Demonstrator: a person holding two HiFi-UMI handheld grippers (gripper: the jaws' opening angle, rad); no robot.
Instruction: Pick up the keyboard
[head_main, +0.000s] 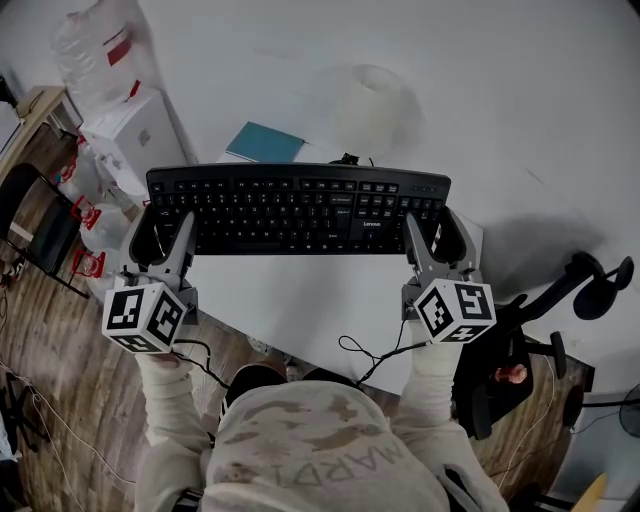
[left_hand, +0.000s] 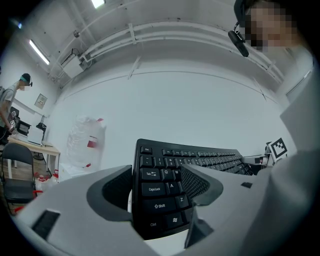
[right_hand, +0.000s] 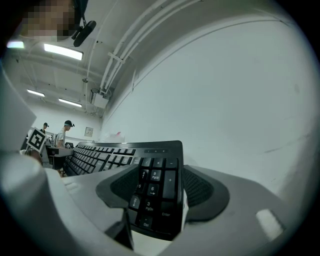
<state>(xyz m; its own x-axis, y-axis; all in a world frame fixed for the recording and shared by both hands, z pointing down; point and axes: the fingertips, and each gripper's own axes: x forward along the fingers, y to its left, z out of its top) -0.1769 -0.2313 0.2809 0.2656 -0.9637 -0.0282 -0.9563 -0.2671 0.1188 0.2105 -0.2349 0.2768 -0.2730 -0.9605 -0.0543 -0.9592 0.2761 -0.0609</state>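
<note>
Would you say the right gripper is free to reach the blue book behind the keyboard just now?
Probably not: the right gripper is shut on the right end of the keyboard, and in the head view the keyboard itself lies between it and the blue book.

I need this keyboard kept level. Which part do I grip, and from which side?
Grip the keyboard at its two short ends, coming in from its near long edge. It is long, thin and flat, so a single middle grip would probably let it tip. That is the present hold: left gripper on the Caps Lock end, right gripper on the number-pad end.
</note>
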